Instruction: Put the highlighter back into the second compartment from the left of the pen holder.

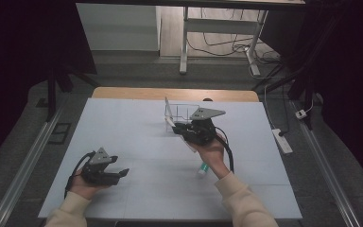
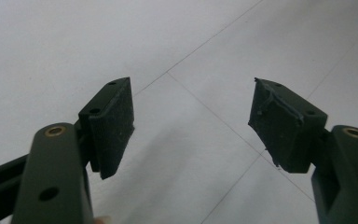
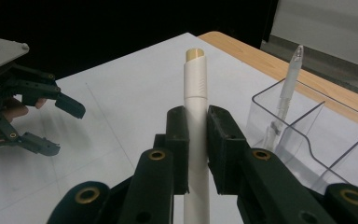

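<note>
My right gripper (image 3: 196,140) is shut on a white pen (image 3: 196,88) with a tan tip, held upright between the pads. In the high view this gripper (image 1: 177,126) hovers at the near edge of a clear plastic pen holder (image 1: 183,112). The holder (image 3: 303,135) has dividers, and a slim clear-and-white pen (image 3: 290,84) stands in it. My left gripper (image 1: 122,174) rests low at the table's near left, jaws open, pointing right. Its pads (image 2: 114,121) stand wide apart over bare white table. It is also in the right gripper view, as the left gripper (image 3: 65,130).
A white board (image 1: 123,132) covers the wooden table (image 1: 123,92). A white and green tube (image 1: 202,169) lies on the board by the right wrist. Beyond the far edge stand desk legs (image 1: 184,52) and loose cables (image 1: 227,45); a power strip (image 1: 282,140) lies on the floor at right.
</note>
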A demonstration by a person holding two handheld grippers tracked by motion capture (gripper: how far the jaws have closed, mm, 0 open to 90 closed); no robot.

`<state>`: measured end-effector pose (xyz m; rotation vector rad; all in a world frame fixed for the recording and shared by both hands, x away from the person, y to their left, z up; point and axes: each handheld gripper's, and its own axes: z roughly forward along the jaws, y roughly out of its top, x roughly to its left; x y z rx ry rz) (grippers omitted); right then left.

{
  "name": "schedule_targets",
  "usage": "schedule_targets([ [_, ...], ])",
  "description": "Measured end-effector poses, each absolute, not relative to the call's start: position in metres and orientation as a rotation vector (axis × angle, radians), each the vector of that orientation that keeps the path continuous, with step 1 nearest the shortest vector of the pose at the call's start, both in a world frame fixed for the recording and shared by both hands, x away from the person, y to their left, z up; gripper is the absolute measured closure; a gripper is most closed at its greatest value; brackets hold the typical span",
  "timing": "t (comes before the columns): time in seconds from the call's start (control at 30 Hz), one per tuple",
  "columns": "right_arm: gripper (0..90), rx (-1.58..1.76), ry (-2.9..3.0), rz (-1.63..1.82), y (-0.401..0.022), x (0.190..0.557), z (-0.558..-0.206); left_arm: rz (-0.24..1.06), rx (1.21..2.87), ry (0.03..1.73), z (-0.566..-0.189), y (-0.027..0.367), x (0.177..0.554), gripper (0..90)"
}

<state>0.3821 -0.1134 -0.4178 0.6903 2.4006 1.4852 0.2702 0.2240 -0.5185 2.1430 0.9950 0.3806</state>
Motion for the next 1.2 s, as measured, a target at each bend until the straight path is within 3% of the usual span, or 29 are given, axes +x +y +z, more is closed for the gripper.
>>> schedule_targets([
  [1.2,78.1,0.717,2.259,1.553,-0.118,0.400,-0.395,0.374,2.148,0.992,-0.519,0.222,0.271,30.5],
])
